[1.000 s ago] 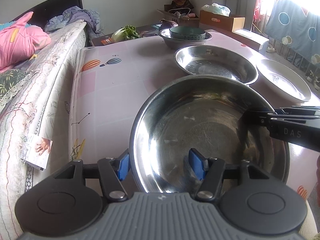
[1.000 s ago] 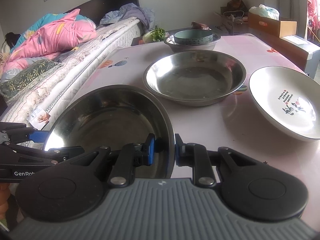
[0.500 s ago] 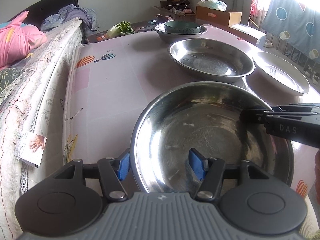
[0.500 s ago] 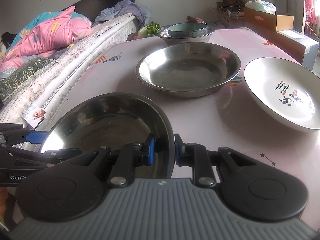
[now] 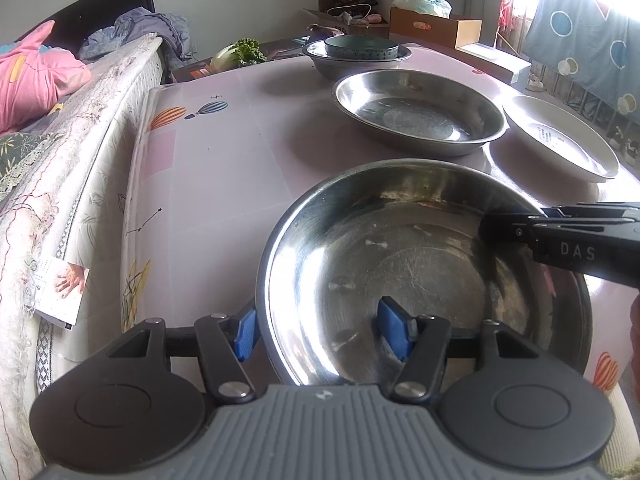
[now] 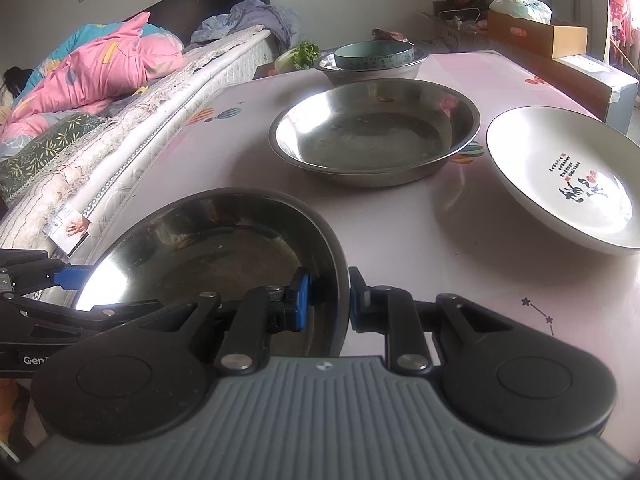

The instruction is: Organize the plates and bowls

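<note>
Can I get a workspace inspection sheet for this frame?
Surface: pink patterned tabletop, beside a bed.
Job's things: near steel dish; second steel dish; white printed plate; teal bowl in a steel bowl.
Clutter: leafy greens, cardboard boxes.
Grippers: left gripper straddles the near dish's rim, pads apart; right gripper clamps the opposite rim.
Cables: nothing seen.
Surroundings: pink quilt, blue curtain.

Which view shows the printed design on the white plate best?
The right wrist view. There the white plate lies almost whole on the table, with the dark and red print on its inside clear. In the left wrist view the white plate sits far right, seen edge-on, and the print is only a faint grey smudge.
</note>
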Tool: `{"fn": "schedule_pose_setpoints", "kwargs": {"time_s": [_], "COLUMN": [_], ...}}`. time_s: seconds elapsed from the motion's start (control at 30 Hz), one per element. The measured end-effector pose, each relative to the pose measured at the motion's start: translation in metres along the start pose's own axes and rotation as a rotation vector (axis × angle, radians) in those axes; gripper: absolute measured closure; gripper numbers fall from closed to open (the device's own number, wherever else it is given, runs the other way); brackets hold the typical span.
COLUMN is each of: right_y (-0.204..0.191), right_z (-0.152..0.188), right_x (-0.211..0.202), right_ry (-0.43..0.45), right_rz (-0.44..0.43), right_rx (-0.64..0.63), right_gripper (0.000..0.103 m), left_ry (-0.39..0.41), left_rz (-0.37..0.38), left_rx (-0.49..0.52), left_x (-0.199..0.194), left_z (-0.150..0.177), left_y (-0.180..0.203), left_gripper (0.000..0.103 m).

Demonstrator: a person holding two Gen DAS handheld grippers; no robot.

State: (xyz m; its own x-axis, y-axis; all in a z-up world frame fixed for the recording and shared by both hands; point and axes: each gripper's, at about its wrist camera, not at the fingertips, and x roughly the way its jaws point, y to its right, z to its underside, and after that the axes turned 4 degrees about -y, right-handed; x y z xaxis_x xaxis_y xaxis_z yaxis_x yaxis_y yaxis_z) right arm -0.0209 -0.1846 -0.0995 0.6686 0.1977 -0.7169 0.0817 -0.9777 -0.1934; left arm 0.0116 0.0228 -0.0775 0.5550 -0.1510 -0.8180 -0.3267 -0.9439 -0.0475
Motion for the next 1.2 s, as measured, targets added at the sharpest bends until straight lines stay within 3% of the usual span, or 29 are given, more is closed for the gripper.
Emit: {"fn": "schedule_pose_setpoints", "kwargs": {"time_s": [0.67, 1.2], "right_y": [-0.006, -0.009], "right_z": [0.012, 0.019], "right_x": [-0.007, -0.013], "right_ry": [0.013, 0.020], "right_rz": [0.020, 0.030], "right_rx": [-0.054, -0.077], "right_gripper": [0.083, 0.076], "left_ry": [0.006, 0.007], "left_rz": [-0.003, -0.006], "left_rx": [0.000, -0.001], "left_x": [-0.002, -0.002], "left_z": [0.003, 0.003], "left_y": [0.002, 0.004], "left_gripper": [0.040, 0.040]}}
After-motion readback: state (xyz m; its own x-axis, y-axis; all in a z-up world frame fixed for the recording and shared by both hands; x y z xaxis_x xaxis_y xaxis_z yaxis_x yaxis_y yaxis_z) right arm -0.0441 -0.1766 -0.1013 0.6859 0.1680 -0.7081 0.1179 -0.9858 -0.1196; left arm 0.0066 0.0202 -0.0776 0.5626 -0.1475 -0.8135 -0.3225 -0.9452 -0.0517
